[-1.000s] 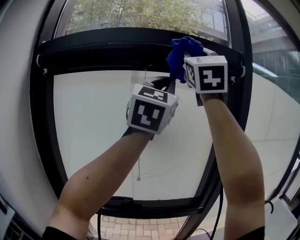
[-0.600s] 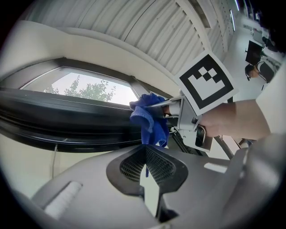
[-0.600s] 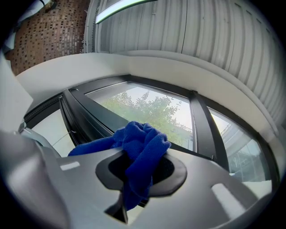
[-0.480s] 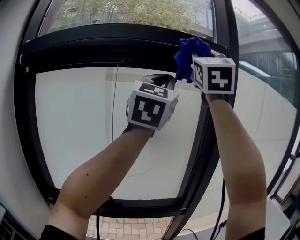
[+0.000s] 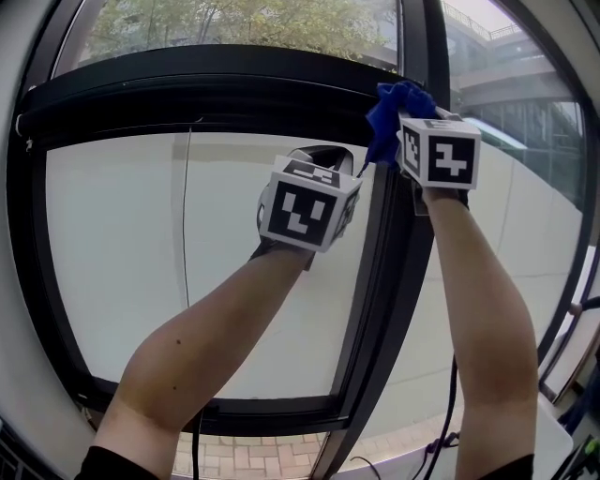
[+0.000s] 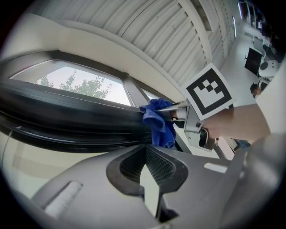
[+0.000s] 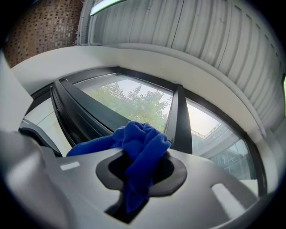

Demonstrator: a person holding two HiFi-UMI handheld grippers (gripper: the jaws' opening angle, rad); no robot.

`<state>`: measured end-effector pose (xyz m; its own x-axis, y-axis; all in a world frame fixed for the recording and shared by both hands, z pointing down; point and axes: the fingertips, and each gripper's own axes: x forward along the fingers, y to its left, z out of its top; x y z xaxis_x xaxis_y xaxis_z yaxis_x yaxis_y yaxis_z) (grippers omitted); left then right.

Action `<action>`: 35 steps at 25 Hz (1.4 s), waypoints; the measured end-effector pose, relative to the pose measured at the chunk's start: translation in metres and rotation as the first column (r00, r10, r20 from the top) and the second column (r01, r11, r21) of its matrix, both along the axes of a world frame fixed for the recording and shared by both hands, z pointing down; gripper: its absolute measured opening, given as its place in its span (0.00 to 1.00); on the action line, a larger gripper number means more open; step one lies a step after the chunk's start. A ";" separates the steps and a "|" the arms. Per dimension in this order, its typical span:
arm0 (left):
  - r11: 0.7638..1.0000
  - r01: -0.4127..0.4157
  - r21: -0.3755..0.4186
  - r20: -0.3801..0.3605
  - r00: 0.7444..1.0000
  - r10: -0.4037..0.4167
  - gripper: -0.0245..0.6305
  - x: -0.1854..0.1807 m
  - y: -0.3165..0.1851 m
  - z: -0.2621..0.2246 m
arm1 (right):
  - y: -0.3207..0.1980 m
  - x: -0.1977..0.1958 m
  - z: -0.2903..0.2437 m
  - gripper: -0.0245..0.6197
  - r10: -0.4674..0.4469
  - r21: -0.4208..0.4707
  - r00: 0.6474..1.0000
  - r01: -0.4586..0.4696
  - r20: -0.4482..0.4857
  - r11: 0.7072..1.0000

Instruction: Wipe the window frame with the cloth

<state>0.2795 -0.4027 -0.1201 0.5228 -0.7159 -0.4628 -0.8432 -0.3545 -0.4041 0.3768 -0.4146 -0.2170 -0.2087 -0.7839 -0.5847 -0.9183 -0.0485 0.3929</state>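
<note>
A blue cloth [image 5: 389,112] is bunched in my right gripper [image 5: 398,120], which is shut on it. The cloth presses on the black window frame [image 5: 206,89] where the top bar meets the upright bar [image 5: 373,281]. In the right gripper view the cloth [image 7: 142,141] fills the jaws of the right gripper [image 7: 142,164], with the upright bar [image 7: 178,116] just behind. My left gripper [image 5: 326,157] is held up below and left of the cloth, shut and holding nothing. The left gripper view shows the left gripper [image 6: 145,151] under the top bar [image 6: 67,120] and the cloth [image 6: 158,123].
A thin cord [image 5: 185,216] hangs inside the left pane. Trees [image 5: 234,23] and a building [image 5: 525,75] show through the glass, brick paving [image 5: 253,455] below. A cable [image 5: 452,412] dangles by my right arm. A slatted ceiling [image 6: 147,31] is close overhead.
My right gripper has slid the cloth rightwards along the top bar up to the upright bar. The left gripper followed alongside, and the head view swung right.
</note>
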 end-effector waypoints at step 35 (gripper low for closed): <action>0.996 -0.080 -0.033 -0.015 0.997 0.080 0.03 0.033 0.002 0.012 | 0.007 0.054 0.048 0.17 0.068 -0.081 0.997 -0.065 0.039 0.995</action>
<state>0.3129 -0.4012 -0.1079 0.5726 -0.6871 -0.4472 -0.8171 -0.4341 -0.3793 0.4312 -0.4072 -0.1689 -0.1310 -0.8395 -0.5273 -0.9299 -0.0804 0.3590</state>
